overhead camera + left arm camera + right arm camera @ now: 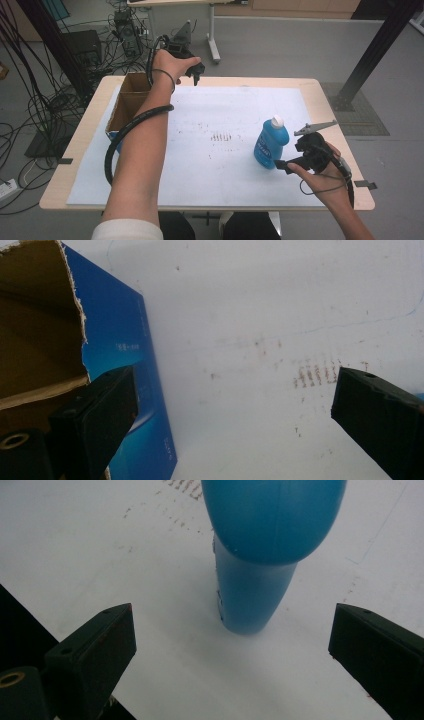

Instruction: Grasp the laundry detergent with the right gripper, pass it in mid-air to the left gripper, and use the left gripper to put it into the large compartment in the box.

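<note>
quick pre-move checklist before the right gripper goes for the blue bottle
1. Right gripper open: ok, jaws stand wide apart in the right gripper view.
2. Blue bottle upright on the white sheet: ok.
3. Bottle between the jaws: not ok, it stands ahead of them, untouched.
4. White cap on: ok; whether tightly shut, cannot tell.
5. Left gripper out of the way: ok, open and empty at the table's far edge near the cardboard box.
6. Path to the bottle free: ok, bare sheet between them.
</note>
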### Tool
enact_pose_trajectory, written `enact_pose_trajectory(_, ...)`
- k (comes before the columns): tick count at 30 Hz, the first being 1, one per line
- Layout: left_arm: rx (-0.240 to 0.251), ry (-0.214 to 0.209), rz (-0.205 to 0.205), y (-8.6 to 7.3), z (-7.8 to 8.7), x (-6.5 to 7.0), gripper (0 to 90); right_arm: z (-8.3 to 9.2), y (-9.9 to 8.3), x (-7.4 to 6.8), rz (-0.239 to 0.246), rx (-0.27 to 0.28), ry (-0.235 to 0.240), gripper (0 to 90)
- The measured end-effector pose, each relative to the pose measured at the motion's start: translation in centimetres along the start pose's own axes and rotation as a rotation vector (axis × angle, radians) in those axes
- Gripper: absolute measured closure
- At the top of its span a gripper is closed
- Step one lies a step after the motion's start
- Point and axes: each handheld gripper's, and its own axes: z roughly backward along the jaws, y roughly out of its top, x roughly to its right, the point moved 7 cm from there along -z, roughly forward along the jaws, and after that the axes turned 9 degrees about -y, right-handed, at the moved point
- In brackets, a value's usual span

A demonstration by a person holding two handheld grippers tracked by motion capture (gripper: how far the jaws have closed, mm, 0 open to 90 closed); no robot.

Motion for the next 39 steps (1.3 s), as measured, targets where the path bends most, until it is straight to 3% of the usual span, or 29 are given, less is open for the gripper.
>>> enact_pose_trajectory(6,0.005,0.000,-0.001,0.0,-0.2,0.1,5.5,-1.4,-0.8,-0.7,-0.002,0.058,-0.007,4.9)
enact_pose_trajectory(10,0.010,-0.003,-0.007,0.0,-0.2,0.2,5.5,-2.6,-1.0,-1.1,-0.011,0.109,-0.055,4.9)
enact_pose_trajectory(18,0.008,-0.002,-0.008,-0.1,-0.3,0.0,5.5,-4.3,-0.8,-1.1,-0.053,0.196,-0.094,4.3)
enact_pose_trajectory(28,0.008,0.001,-0.014,0.1,-0.3,0.2,5.4,-5.6,-0.6,-0.8,-0.080,0.247,-0.116,4.1)
enact_pose_trajectory(39,0.007,0.002,-0.019,0.2,-0.5,0.4,5.4,-6.0,-0.3,-0.5,-0.078,0.279,-0.115,3.0)
